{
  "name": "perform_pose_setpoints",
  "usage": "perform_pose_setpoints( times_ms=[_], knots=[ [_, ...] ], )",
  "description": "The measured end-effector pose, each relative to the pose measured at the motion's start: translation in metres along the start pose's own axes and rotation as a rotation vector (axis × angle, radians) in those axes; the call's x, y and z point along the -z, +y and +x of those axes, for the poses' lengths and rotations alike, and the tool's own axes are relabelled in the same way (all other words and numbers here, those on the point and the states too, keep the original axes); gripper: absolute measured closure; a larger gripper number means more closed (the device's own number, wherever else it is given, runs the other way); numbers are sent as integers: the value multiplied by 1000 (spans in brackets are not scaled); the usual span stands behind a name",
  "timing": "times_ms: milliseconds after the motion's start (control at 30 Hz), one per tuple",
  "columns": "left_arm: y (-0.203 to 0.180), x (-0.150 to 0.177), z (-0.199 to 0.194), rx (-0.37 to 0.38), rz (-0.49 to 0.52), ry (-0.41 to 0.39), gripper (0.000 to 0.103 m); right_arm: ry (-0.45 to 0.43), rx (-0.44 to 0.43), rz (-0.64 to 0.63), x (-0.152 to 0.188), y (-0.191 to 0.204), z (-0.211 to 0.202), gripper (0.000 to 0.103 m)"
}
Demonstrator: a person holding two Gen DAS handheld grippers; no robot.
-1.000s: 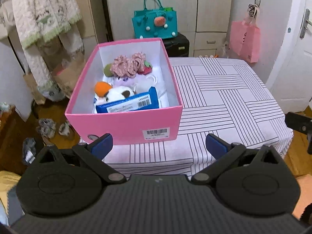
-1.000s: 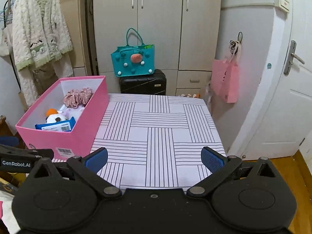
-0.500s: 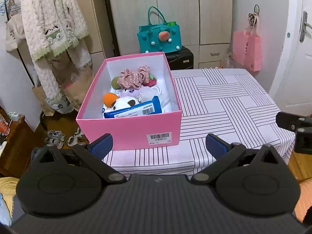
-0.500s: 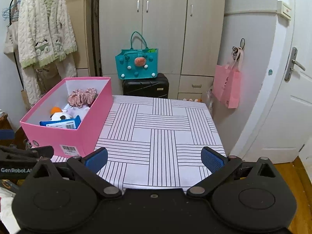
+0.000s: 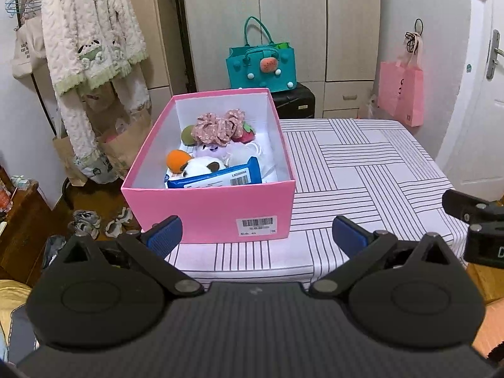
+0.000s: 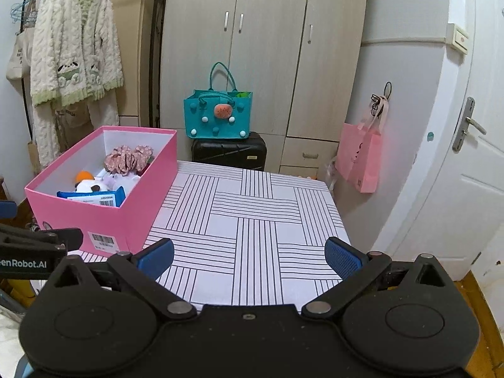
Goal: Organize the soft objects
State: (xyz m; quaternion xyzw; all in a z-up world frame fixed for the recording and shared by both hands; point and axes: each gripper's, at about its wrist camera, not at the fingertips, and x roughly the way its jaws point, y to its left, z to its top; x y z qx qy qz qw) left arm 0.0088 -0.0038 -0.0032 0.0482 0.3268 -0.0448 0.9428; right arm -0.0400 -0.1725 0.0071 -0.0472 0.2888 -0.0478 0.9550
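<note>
Pink cardboard forms the open box (image 5: 208, 208) we see at the left side of the table (image 5: 362, 170), which is covered in a white cloth printed with blocks of dark stripes. Inside the box the soft things are gathered: a pink floral scrunchie (image 5: 219, 125) at the far end, a small red plush piece (image 5: 247, 135) just beside it, a round green piece (image 5: 187, 134) to its left, a pale plush with a little face (image 5: 211, 150) in the middle, and a white plush with an orange part (image 5: 189, 165) toward the near end. Leaning inside the near wall is a blue flat pack with a barcode label (image 5: 217, 179), touching the white plush. We hold our left gripper (image 5: 256, 231) in front of the box's near wall, its blue-padded fingers spread wide with nothing between them. Our right gripper (image 6: 249, 253) hangs over the near edge of the striped cloth, to the right of the box (image 6: 104, 217), its fingers likewise set wide apart and holding nothing. From the right wrist view the scrunchie (image 6: 127, 159) and the blue pack (image 6: 94, 197) show above the box rim. Behind the table stand a teal felt bag (image 6: 219, 116) on a black suitcase (image 6: 230, 151), pale wardrobe doors (image 6: 261, 47), a pink paper bag (image 6: 360, 157) hanging on the wall, and a cream fleece robe (image 6: 74, 53) on a rack to the left.
</note>
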Motion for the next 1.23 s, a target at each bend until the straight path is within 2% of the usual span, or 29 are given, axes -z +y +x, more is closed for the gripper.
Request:
perform_pose_setpoints(
  times_ms=[300,667,1233],
  knots=[
    [-3,0,1,-28,29,2,0,0,22,29,0,-10,1,0],
    [-6,2,-1,-8,31,-17,0,8,72,31,3,-13,5,0],
    [-3,1,-1,-10,13,-31,0,20,72,40,3,-13,6,0]
  ],
)
